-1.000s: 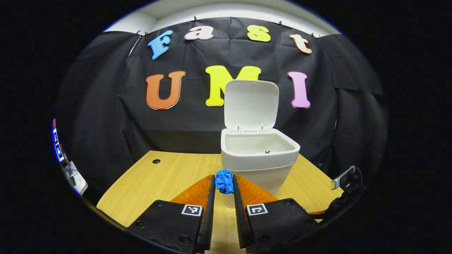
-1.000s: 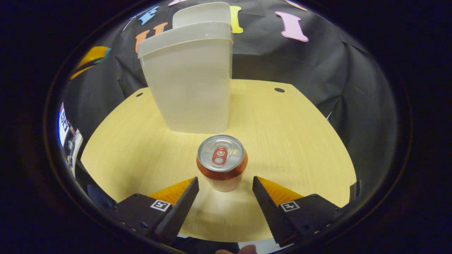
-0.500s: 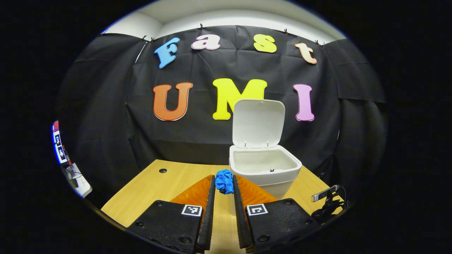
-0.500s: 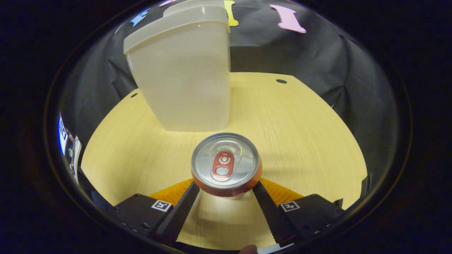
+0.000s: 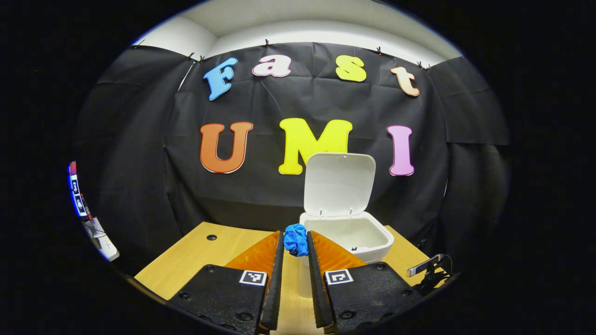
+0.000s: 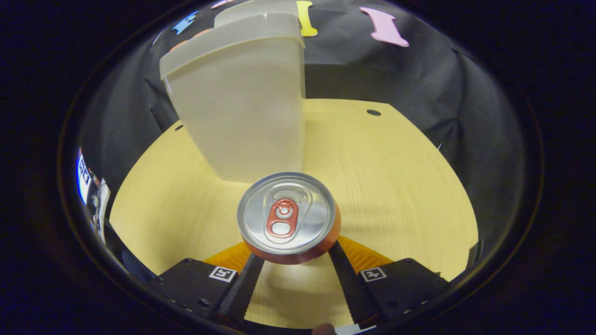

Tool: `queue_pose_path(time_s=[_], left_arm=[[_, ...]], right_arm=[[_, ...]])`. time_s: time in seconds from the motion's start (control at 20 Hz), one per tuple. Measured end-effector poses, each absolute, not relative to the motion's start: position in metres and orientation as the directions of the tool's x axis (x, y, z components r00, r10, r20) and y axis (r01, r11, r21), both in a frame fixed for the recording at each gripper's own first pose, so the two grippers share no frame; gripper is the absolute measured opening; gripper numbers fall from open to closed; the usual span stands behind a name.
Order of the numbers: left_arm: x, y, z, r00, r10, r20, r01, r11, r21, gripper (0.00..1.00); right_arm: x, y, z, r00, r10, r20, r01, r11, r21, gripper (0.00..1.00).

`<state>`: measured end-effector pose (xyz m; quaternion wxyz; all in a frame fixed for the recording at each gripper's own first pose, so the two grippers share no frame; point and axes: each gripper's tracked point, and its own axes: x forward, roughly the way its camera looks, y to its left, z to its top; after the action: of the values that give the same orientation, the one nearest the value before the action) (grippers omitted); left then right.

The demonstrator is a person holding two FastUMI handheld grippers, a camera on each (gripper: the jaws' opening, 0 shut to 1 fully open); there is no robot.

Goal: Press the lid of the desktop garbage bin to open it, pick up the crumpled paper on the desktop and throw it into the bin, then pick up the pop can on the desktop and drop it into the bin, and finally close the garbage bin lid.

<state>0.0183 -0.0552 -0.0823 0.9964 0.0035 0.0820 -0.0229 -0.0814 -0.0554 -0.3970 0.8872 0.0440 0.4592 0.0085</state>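
My left gripper (image 5: 295,243) is shut on the blue crumpled paper (image 5: 296,239) and holds it above the wooden desktop (image 5: 195,253), short of the bin. The white garbage bin (image 5: 347,238) stands just beyond and to the right, with its lid (image 5: 339,184) tipped up and its inside showing. In the right gripper view the pop can (image 6: 287,218) stands upright in front of the bin's wall (image 6: 242,102). My right gripper (image 6: 291,260) has a finger against each side of the can, and the can's top hides the fingertips.
The wooden desktop (image 6: 396,177) has a small cable hole at each back corner (image 5: 211,237) (image 6: 373,112). Black cloth walls stand behind and at the sides. The other gripper's body (image 5: 426,266) shows at the right edge of the left gripper view.
My left gripper has risen and drawn back with the paper, so the bin sits lower and farther off. My right gripper has come down around the can and its fingers have closed onto it.
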Motion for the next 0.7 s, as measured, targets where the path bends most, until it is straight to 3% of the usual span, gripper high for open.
queue_pose_path(time_s=[0.3, 0.7], left_arm=[[0.065, -0.083, -0.063, 0.986, -0.091, -0.137, 0.091, 0.996, -0.008, 0.32], [0.125, -0.111, -0.087, 0.973, -0.15, -0.173, 0.151, 0.989, -0.009, 0.36]], right_arm=[[-0.063, -0.073, -0.333, 0.64, 0.052, -0.767, 0.036, 0.995, 0.097, 0.81], [-0.039, -0.115, -0.276, 0.701, 0.019, -0.713, 0.093, 0.989, 0.118, 0.81]])
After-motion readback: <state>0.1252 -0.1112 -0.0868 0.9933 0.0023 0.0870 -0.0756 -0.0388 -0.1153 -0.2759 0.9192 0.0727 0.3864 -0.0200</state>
